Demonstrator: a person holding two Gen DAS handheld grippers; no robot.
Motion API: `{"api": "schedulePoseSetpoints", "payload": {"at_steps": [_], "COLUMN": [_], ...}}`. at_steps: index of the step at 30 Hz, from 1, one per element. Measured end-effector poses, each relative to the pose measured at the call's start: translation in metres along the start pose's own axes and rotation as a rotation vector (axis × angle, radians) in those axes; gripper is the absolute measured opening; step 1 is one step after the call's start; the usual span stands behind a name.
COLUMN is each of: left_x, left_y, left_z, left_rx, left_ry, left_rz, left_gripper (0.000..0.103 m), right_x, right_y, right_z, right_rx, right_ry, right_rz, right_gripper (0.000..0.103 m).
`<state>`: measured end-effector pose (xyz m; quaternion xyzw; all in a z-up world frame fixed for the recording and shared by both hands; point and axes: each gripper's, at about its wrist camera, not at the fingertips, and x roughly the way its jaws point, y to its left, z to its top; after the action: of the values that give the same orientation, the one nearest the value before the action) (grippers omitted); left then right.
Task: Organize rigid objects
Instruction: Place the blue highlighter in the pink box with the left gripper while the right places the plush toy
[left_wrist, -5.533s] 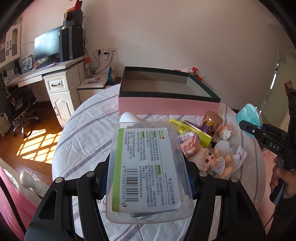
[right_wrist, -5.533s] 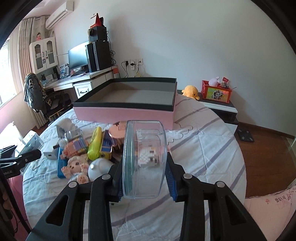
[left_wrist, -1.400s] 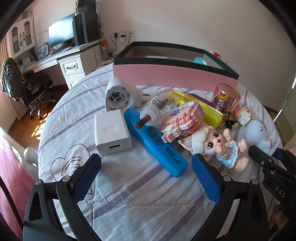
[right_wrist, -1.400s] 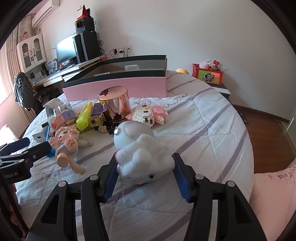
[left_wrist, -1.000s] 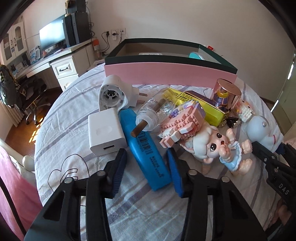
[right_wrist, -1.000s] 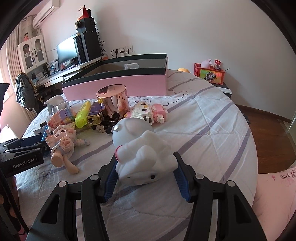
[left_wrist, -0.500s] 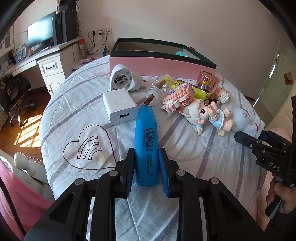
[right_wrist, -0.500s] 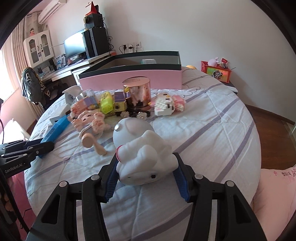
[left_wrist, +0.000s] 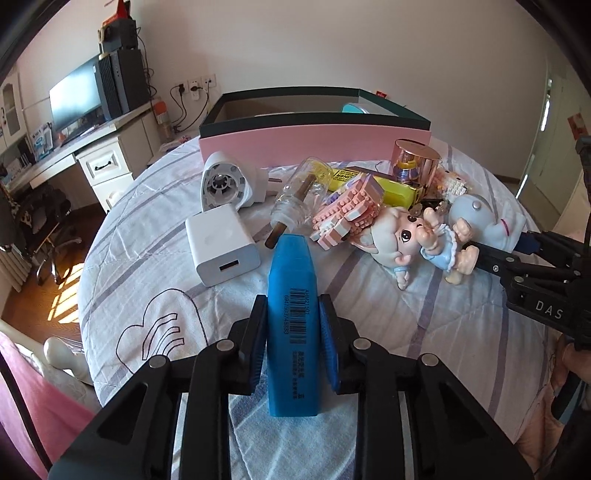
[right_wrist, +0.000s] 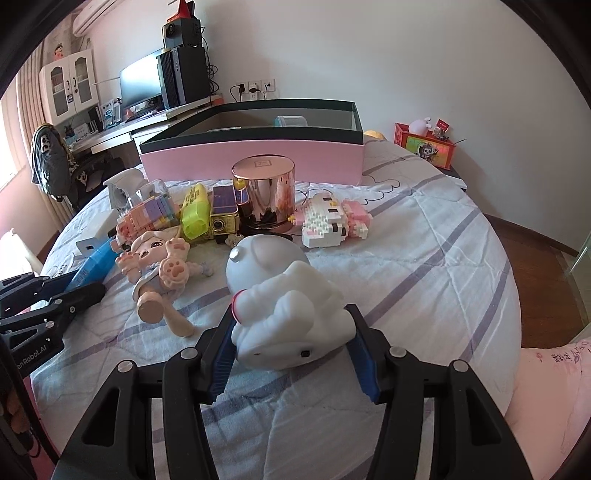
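Since the earlier frame, the left gripper (left_wrist: 293, 341) has closed its blue pads on the blue case (left_wrist: 293, 332), lifting it clear of the pile. Its long axis runs straight up the frame toward the pink box (left_wrist: 314, 142), upper centre, beyond the white charger (left_wrist: 221, 254) and doll (left_wrist: 413, 240). At lower centre of its own view, the right gripper (right_wrist: 291, 347), half open, clamps the smooth white astronaut figure (right_wrist: 284, 306). Both loads are hard, glossy plastic; the quilted bedspread (right_wrist: 424, 258) is soft.

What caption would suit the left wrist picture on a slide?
Left hand-held gripper clamps a flat blue plastic case with a barcode above a striped bedspread, toys and pink box beyond.
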<state>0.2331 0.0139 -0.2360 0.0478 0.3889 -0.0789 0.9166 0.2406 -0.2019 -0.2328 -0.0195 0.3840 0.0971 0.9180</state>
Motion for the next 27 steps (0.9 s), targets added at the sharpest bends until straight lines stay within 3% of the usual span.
{"api": "schedulePoseSetpoints", "payload": {"at_steps": [11, 21, 27], "left_x": [-0.051, -0.149, -0.194], "left_y": [-0.001, -0.005, -0.006], "left_z": [0.019, 0.046, 0.044], "left_rx": [-0.032, -0.031, -0.035], "left_ry": [-0.140, -0.392, -0.496], "left_rz": [-0.035, 0.040, 0.062], "left_gripper": [0.026, 0.026, 0.027], "right_x": [-0.039, -0.142, -0.182], "right_y": [0.007, 0.043, 0.064], "right_z": [0.005, 0.035, 0.044], "right_rx": [0.041, -0.004, -0.037], "right_ry": [-0.125, -0.391, -0.475], "right_rz": [0.060, 0.044, 0.018], "right_gripper": [0.055, 0.056, 0.056]}}
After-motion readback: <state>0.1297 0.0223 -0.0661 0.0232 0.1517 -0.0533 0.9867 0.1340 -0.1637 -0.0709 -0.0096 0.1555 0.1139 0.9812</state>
